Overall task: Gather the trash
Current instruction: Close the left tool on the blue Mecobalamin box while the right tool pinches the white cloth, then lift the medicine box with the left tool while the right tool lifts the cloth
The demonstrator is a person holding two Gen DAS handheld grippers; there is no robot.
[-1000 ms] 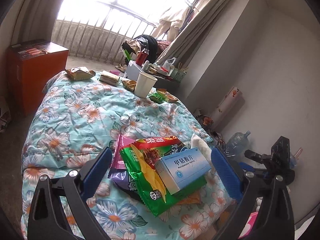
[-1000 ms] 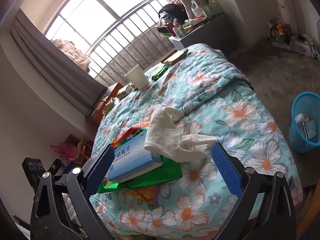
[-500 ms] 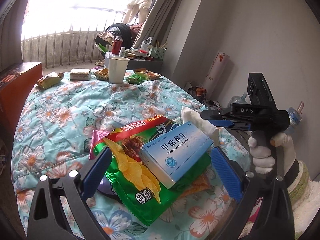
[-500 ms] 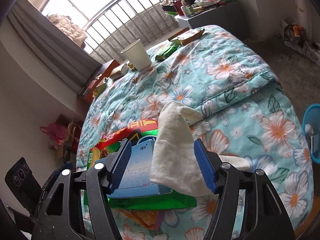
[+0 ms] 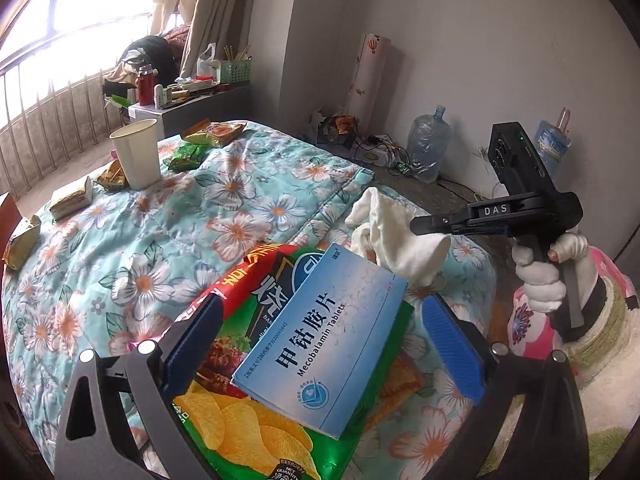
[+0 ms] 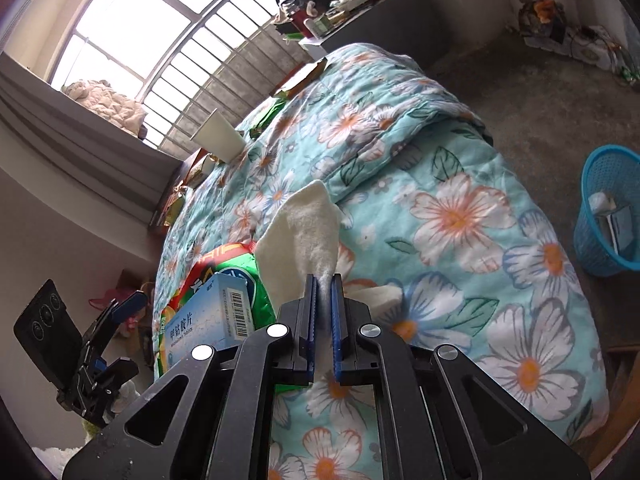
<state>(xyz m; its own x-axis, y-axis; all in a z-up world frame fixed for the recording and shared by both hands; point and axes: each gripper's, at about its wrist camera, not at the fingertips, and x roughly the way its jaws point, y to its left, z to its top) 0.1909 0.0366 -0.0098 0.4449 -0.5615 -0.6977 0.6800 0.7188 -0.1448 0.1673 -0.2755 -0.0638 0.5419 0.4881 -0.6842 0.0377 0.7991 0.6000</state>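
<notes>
A white glove [image 6: 308, 232] lies on the floral quilt [image 5: 200, 220] beside a pile of trash. My right gripper [image 6: 324, 284] has its jaws closing, and the pads pinch the glove's cloth, which stands up between them. From the left wrist view the glove [image 5: 396, 240] hangs off the right gripper's tip [image 5: 424, 226]. The pile holds a blue medicine box [image 5: 324, 344] on top of a green chip bag [image 5: 248, 432] and a red-edged wrapper [image 5: 244, 276]. My left gripper [image 5: 320, 336] is open just in front of the pile, its blue pads either side of the box without touching it.
A blue waste basket [image 6: 612, 208] stands on the floor right of the bed with trash inside. A paper cup [image 5: 136, 152] and several snack wrappers [image 5: 188, 156] sit at the bed's far end. A cluttered side table [image 5: 188, 100] and water bottles [image 5: 428, 148] line the wall.
The right jaws went from wide open to pinched on the glove and pulled part of it upright. The left gripper rolled and slid closer to the pile, staying open.
</notes>
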